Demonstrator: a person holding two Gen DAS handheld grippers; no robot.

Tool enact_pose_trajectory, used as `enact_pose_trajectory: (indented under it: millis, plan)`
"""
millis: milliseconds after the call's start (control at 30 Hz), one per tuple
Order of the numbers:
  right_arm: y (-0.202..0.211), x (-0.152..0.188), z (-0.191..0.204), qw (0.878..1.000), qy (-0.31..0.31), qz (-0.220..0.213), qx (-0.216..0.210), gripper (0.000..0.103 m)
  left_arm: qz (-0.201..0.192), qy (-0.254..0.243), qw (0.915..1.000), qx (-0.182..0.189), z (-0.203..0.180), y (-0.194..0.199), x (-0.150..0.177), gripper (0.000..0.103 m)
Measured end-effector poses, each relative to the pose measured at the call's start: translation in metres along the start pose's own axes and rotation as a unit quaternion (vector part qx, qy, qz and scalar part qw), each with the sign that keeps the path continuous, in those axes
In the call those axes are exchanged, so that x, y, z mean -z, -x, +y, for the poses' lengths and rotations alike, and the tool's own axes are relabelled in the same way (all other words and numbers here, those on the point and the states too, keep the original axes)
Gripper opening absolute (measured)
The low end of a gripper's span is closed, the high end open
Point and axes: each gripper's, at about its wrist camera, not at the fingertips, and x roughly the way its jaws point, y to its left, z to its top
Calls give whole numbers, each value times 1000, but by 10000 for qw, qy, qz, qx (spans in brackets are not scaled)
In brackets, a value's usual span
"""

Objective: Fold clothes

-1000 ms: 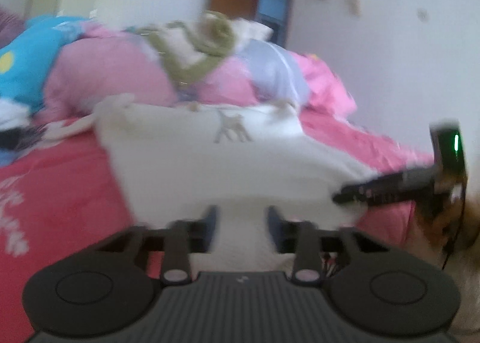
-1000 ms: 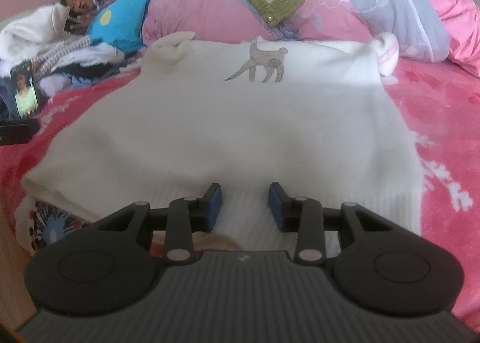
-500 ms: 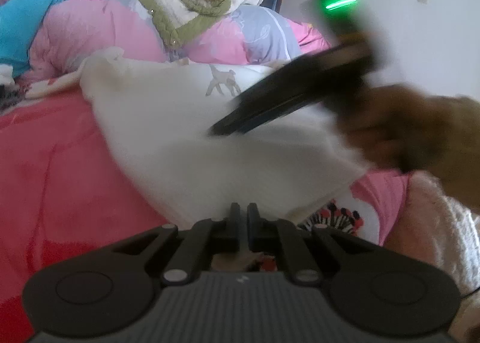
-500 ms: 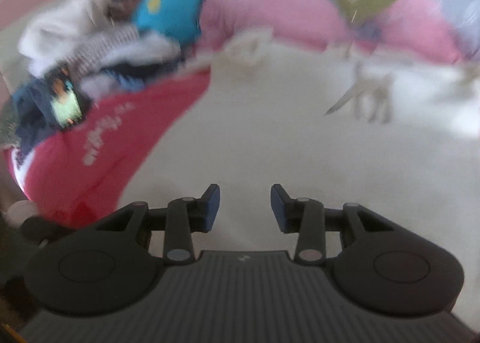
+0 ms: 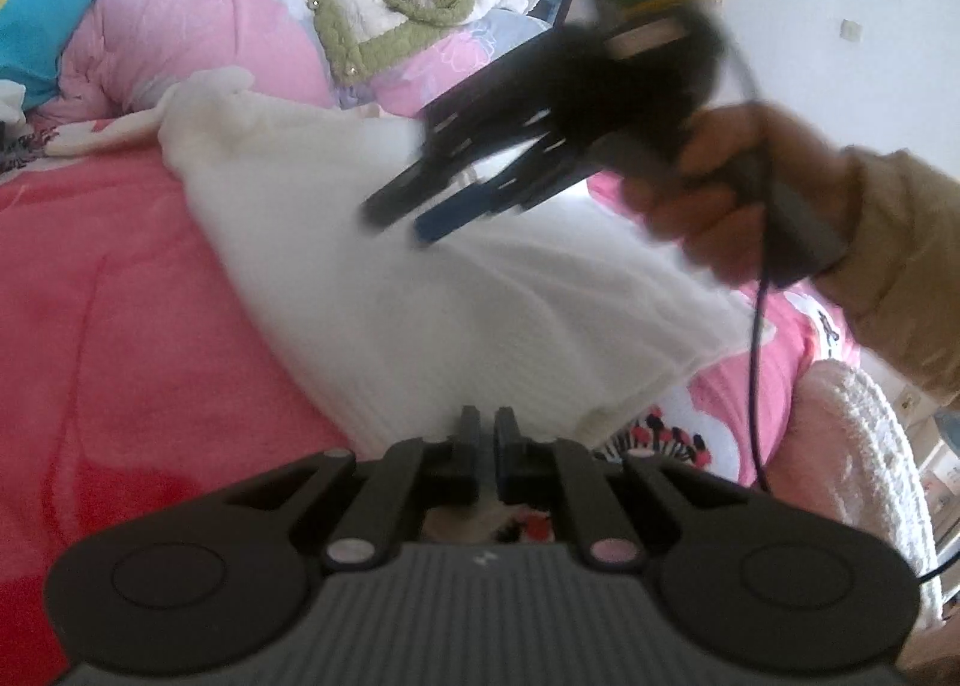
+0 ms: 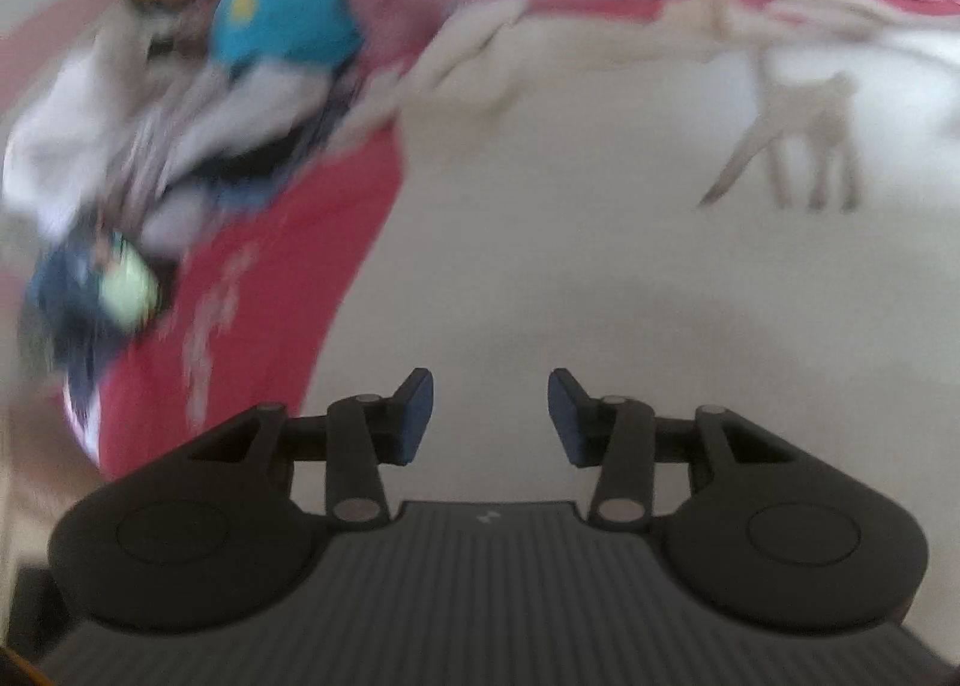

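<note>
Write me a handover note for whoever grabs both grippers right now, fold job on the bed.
Left gripper: shut, pinching the near hem of the white sweater.
Right gripper: open, nothing between its pads; its jaws have just been opening. It hangs over the middle of the sweater, seen in the left view at, held in a hand.
Sweater: spread on the pink-red bedspread, animal print facing up, top end toward the pillows.
Done: near hem gripped on the left side. No fold shows yet.
Left: a second grip with the right gripper, then every fold.
</note>
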Motion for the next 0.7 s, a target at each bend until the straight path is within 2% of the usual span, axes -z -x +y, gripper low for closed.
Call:
enact_pose_trajectory:
  millis: [33, 133, 200, 300, 367, 467, 533, 633, 667, 700]
  plan:
    - [-14, 0, 6, 9999, 99, 86, 34, 42, -9, -14, 10000, -6, 0, 0, 0, 6]
    - [-50, -13, 8, 9995, 226, -185, 152, 47, -36, -71, 10000, -37, -2, 1, 2, 6]
    - [-51, -27, -6, 9986, -363, -396, 30, 47, -45, -127, 9999, -61, -4, 1, 3, 6]
    - [-15, -23, -19, 9950, -745, -669, -25, 47, -37, -121, 9999, -54, -4, 0, 2, 6]
    - [26, -4, -23, 9946, -478, -872, 287, 47, -26, -95, 9999, -35, -3, 0, 1, 7]
    - [65, 37, -33, 9950, -467, -743, 469, 47, -31, -94, 9999, -34, -3, -1, 1, 7]
    - [71, 57, -46, 9959, -441, -448, 657, 47, -48, -144, 9999, -60, -4, -1, 0, 7]
    - [60, 69, -75, 9934, -460, -285, 1014, 38, -92, -304, 9994, -149, -8, -1, 2, 7]
    - [58, 63, -87, 9919, -650, -416, 1010, 36, -110, -367, 9991, -183, -10, -1, 3, 7]
    - [57, 55, -99, 9897, -869, -577, 984, 28, -128, -426, 9988, -216, -12, -1, 3, 7]
